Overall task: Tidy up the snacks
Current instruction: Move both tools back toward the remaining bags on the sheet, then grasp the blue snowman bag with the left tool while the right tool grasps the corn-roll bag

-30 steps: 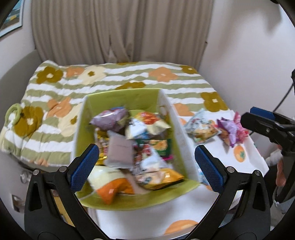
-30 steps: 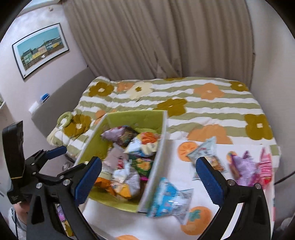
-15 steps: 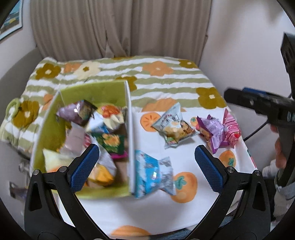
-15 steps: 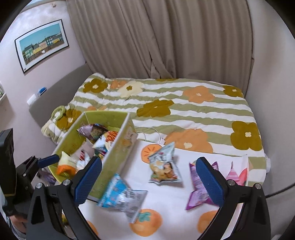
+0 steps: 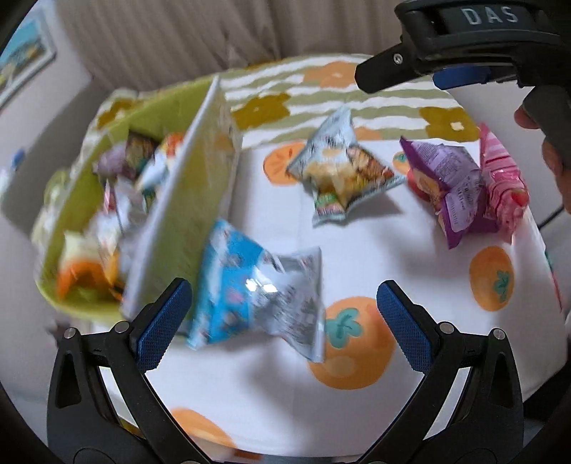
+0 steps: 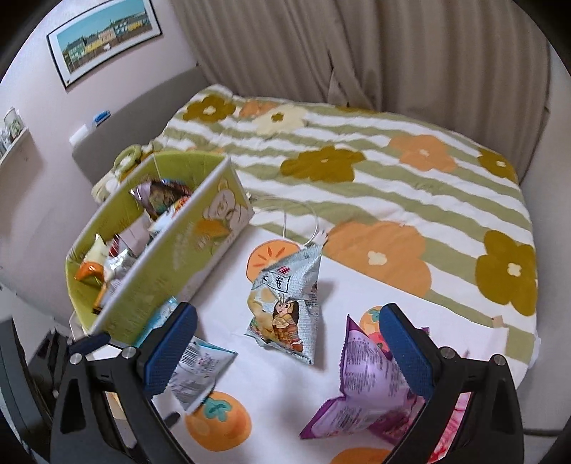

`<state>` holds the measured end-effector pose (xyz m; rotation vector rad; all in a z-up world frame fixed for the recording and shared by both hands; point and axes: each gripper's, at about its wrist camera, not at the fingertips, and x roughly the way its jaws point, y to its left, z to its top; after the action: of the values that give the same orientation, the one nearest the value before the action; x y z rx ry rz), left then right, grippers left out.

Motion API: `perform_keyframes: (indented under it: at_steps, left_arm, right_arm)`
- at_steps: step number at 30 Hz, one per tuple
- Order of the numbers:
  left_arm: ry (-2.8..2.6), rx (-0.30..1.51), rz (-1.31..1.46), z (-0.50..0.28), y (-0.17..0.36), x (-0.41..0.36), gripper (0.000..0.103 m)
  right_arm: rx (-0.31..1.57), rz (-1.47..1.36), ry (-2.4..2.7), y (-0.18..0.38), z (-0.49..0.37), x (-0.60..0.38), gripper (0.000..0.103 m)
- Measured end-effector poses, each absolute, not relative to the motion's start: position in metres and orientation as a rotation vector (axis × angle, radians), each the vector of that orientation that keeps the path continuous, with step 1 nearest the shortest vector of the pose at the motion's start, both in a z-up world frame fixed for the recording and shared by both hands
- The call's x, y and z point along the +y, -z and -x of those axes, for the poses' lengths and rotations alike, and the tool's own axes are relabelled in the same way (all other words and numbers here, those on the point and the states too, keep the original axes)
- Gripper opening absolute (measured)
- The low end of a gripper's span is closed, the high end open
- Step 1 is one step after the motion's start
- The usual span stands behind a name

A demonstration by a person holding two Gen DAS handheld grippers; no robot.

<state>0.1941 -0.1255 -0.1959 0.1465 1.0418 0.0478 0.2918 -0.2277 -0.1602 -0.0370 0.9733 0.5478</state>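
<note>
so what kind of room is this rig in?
Most likely a bedroom in a home. A bed with a floral striped quilt fills the space behind the snack table, closed curtains hang behind it, and a framed picture is on the wall.

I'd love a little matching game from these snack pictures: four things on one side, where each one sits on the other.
Things:
1. blue packet
2. silver packet
3. purple packet
4. orange packet

Places:
A. inside the green box
B. leaning against the box's outer wall
C. touching the pink packet
D. alone in the middle of the white cloth

Pairs: 1-B, 2-D, 3-C, 4-A
</note>
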Motion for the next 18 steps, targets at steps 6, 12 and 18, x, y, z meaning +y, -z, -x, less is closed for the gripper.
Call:
perform_keyframes:
  at_steps: [6,12,18]
  left_arm:
    - [-0.162,1.143,0.11,-0.187,0.234,-0.106,0.103]
    - [-0.251,1.109,0.395,-0.198,0.253,-0.08,0.103]
    - [-0.319,1.067,0.601,-0.203,0.269,-0.065,0.103]
  right_arm:
    - [1.029,0.066,-0.598,0.187,-0.315,-0.22,0.102]
    - [1.056,0.095,-0.641,0.205,-0.327,-0.204,0.102]
    - [1.088,0.098,-0.664,0.218,-0.336,-0.194,0.102]
